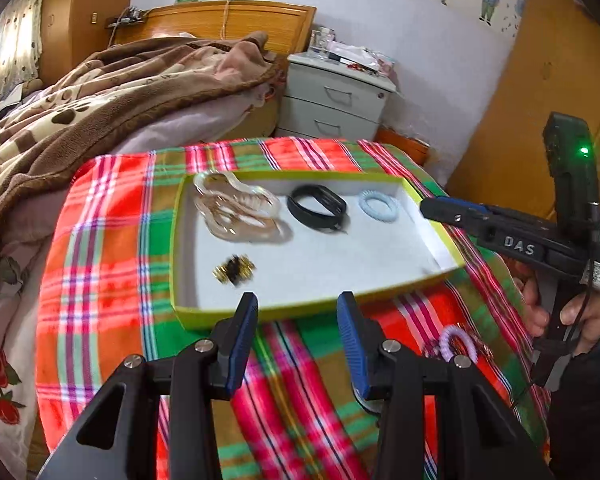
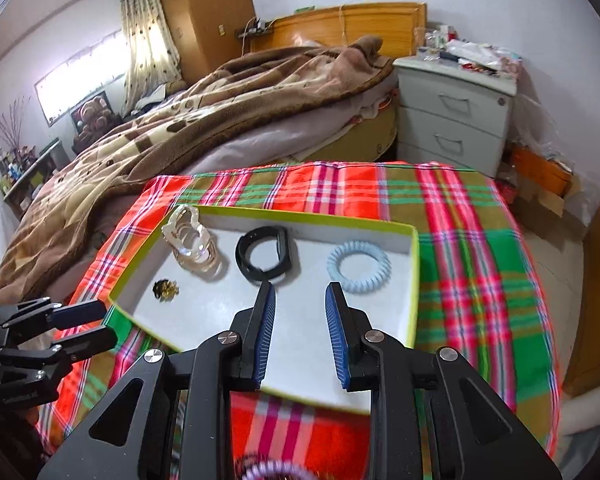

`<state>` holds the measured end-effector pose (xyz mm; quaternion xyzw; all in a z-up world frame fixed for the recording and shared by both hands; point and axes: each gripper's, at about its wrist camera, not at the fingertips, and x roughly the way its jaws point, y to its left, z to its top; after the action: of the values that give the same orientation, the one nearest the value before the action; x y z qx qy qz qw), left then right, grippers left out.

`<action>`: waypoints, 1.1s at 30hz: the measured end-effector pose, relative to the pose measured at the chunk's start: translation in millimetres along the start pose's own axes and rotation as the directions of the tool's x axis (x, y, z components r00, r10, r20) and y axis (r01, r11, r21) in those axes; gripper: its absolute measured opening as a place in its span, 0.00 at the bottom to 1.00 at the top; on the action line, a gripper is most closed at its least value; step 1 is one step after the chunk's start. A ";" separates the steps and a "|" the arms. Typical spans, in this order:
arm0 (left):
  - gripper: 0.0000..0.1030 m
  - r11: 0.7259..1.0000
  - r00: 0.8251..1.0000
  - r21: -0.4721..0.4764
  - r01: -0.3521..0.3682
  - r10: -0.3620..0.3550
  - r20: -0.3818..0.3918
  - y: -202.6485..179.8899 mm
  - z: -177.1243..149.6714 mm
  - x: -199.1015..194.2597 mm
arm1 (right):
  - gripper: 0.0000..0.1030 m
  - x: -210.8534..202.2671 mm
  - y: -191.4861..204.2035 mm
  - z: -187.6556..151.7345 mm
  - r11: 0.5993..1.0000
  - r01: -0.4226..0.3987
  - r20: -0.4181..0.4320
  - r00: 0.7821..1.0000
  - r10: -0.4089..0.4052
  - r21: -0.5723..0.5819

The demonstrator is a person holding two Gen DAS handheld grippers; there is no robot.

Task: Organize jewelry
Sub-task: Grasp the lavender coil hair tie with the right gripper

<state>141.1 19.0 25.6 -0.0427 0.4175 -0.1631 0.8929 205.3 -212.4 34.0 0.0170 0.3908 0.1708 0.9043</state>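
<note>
Nearest to the left wrist camera, the left gripper (image 1: 297, 303) has its two blue fingers spread apart and holds nothing; it hangs over the checked cloth (image 1: 100, 264), just before the near edge of the tray (image 1: 292, 309). To its right, a purple spiral hair tie (image 1: 458, 345) lies on the cloth outside the tray, partly hidden behind the gripper's frame. In the right wrist view, the right gripper (image 2: 300, 290) is also spread open and empty, and its fingertips are above the white floor of the tray, between the black band (image 2: 265, 253) and the light blue spiral hair tie (image 2: 359, 266). Inside the tray, the small gold and black piece (image 1: 235, 270) lies nearest, towards the left side, and it looks blurred. Farther back stand three things in a row: a clear hair claw (image 1: 236, 210) on the left, the black band in the middle, and the light blue hair tie on the right, each one apart from the others. Behind the cloth there is a bed with a brown blanket (image 2: 204, 120), and a white nightstand (image 2: 456, 116) stands beside it against the wall.
</note>
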 end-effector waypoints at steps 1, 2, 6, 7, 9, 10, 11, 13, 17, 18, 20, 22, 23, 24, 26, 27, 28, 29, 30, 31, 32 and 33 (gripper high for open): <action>0.42 1.000 1.000 0.003 0.006 -0.006 -0.003 -3.5 -3.3 -0.1 | 0.26 -4.2 -1.1 -4.4 1.000 0.003 0.008 1.000 -0.003 0.005; 0.42 1.000 1.000 0.008 0.018 -0.018 -0.009 -6.5 -6.5 0.2 | 0.26 -8.0 -2.1 -8.8 1.000 0.004 0.013 1.000 -0.004 0.010; 0.42 0.999 0.999 0.022 0.043 -0.042 -0.034 -17.3 -17.1 2.7 | 0.26 -22.9 -4.5 -28.4 1.000 0.019 0.022 1.000 -0.019 0.015; 0.42 0.998 0.998 0.025 0.051 -0.050 -0.038 -19.8 -19.1 3.0 | 0.26 -26.1 -5.7 -33.1 1.000 0.026 0.022 0.999 -0.026 0.014; 0.42 0.997 0.996 0.032 0.072 -0.071 -0.047 -24.2 -23.2 4.2 | 0.26 -32.2 -8.2 -42.1 0.999 0.027 0.024 0.999 -0.027 0.022; 0.42 0.997 0.996 0.033 0.074 -0.072 -0.050 -25.8 -25.0 4.6 | 0.26 -34.7 -8.8 -46.1 0.999 0.022 0.025 0.999 -0.022 0.026; 0.42 0.997 0.996 0.034 0.075 -0.073 -0.053 -27.6 -27.1 5.0 | 0.26 -36.8 -10.0 -50.4 0.999 0.019 0.024 1.000 -0.020 0.031; 0.42 0.996 0.995 0.034 0.076 -0.074 -0.060 -29.5 -30.6 7.0 | 0.26 -41.2 -10.8 -61.9 0.999 0.013 0.021 1.000 -0.013 0.036; 0.42 0.997 0.995 0.031 0.068 -0.065 -0.079 -31.0 -37.2 12.7 | 0.26 -41.1 -9.5 -78.6 1.000 -0.018 0.004 1.000 0.018 0.003; 0.42 0.997 0.995 0.035 0.068 -0.065 -0.082 -32.1 -38.5 13.3 | 0.26 -38.3 -9.8 -80.4 1.000 -0.021 -0.007 1.000 0.021 -0.011; 0.42 0.996 0.993 0.041 0.075 -0.071 -0.093 -33.9 -40.6 15.2 | 0.26 -34.5 -11.4 -82.1 0.997 -0.069 -0.021 0.997 0.068 -0.026; 0.42 0.996 0.992 0.041 0.076 -0.072 -0.102 -34.2 -42.9 16.6 | 0.26 -29.0 -16.4 -82.2 0.991 -0.129 -0.039 0.991 0.128 -0.029; 0.42 0.996 0.992 0.039 0.075 -0.071 -0.105 -33.9 -43.5 17.3 | 0.26 -26.5 -17.4 -82.0 0.988 -0.149 -0.046 0.988 0.147 -0.037; 0.42 0.997 0.992 0.036 0.074 -0.070 -0.109 -33.3 -44.0 17.9 | 0.26 -22.3 -19.2 -80.8 0.980 -0.189 -0.063 0.981 0.185 -0.056; 0.42 0.997 0.991 0.028 0.073 -0.069 -0.110 -32.0 -44.0 18.1 | 0.26 -17.5 -19.4 -81.6 0.976 -0.203 -0.087 0.977 0.196 -0.075; 0.42 0.997 0.991 0.027 0.074 -0.071 -0.111 -31.9 -43.8 18.2 | 0.26 -14.1 -19.7 -80.6 0.972 -0.213 -0.103 0.974 0.203 -0.101; 0.42 0.997 0.991 0.028 0.074 -0.071 -0.113 -31.9 -43.2 18.6 | 0.26 -12.2 -19.3 -80.9 0.968 -0.222 -0.110 0.972 0.209 -0.116; 0.42 0.997 0.991 0.029 0.074 -0.071 -0.114 -32.3 -42.9 19.0 | 0.26 -10.5 -19.6 -80.6 0.966 -0.226 -0.116 0.970 0.212 -0.127; 0.42 0.997 0.991 0.029 0.076 -0.072 -0.117 -32.8 -43.0 19.4 | 0.26 -8.0 -19.8 -80.1 0.964 -0.226 -0.127 0.970 0.209 -0.140; 0.42 0.997 0.990 0.029 0.078 -0.074 -0.121 -33.2 -42.9 20.4 | 0.26 -5.4 -19.4 -79.9 0.960 -0.232 -0.141 0.967 0.211 -0.156; 0.42 0.996 0.989 0.028 0.081 -0.076 -0.126 -33.3 -42.9 21.6 | 0.26 -3.6 -18.3 -79.9 0.957 -0.235 -0.152 0.966 0.211 -0.168; 0.42 0.996 0.988 0.027 0.082 -0.077 -0.131 -33.3 -43.0 23.0 | 0.27 -1.8 -17.1 -79.9 0.955 -0.235 -0.164 0.965 0.206 -0.180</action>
<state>113.7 -17.4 -12.0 -0.0342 0.4700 -0.2078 0.8572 152.3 -237.3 -23.0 -0.0419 0.4314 0.3096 0.8463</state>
